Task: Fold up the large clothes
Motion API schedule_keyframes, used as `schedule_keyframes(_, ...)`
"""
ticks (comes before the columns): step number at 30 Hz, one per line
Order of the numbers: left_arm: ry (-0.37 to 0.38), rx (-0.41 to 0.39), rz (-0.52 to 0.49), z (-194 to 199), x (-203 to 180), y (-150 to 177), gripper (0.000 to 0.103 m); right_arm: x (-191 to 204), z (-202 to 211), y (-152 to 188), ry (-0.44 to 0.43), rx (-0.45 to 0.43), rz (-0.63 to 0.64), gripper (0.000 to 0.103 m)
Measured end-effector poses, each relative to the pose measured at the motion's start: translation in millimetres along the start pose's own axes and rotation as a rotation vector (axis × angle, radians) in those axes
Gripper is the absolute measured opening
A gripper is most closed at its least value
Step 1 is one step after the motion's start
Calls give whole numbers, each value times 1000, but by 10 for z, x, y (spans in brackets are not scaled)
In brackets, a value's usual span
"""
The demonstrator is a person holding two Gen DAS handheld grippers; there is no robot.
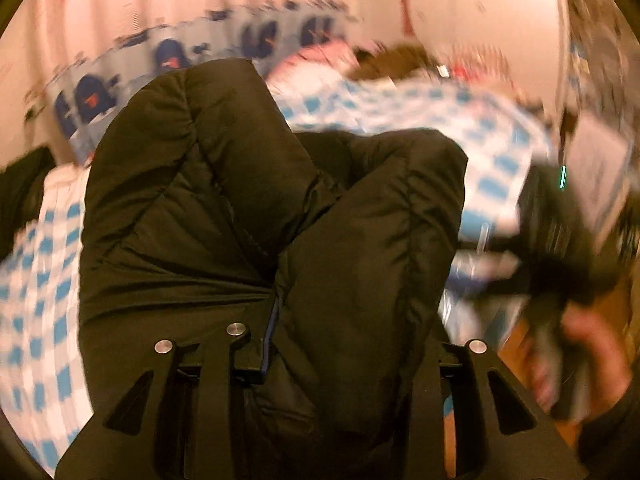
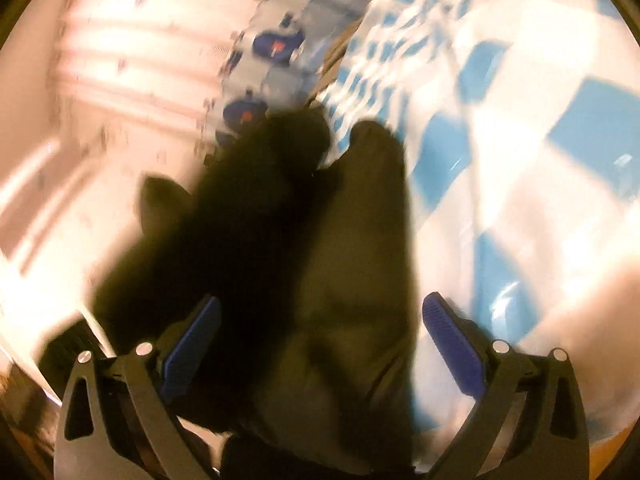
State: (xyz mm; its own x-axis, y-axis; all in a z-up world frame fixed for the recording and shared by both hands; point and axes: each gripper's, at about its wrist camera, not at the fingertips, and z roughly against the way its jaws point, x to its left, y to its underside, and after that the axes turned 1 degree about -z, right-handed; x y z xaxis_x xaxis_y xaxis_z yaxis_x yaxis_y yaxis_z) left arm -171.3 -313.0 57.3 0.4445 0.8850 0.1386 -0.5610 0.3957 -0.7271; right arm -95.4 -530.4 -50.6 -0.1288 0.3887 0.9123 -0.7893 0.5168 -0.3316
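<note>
One black padded jacket (image 1: 256, 208), bunched and doubled over on a blue-and-white checked bedcover (image 1: 36, 288); folding judged partway, no flat, squared shape yet. Left gripper (image 1: 320, 360): fingers pinching jacket fabric near the zip. Right gripper (image 2: 320, 336): blue pads (image 2: 452, 344) spread wide, dark jacket cloth between them, no visible pressing contact. Containers: none visible. Remaining: flatten, complete folds.
</note>
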Motion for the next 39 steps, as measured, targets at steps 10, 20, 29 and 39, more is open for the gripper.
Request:
schedule_keyframes(10,-148,127,-371,-340,-707,169,66,1262,21,-376,87,24,472,97)
schedule_keyframes(20,67,85,-409,676,-473,274,71,1228,-1120,-131,601,271,739,97)
schedule_keyframes(29,97,-20,143,634,1226,-124,74,722,-728,-185,591,194,583,97)
schedule_keyframes(39,-4,106,-68,-31,678,159,79,1146,-201,-335,479,44,565,97)
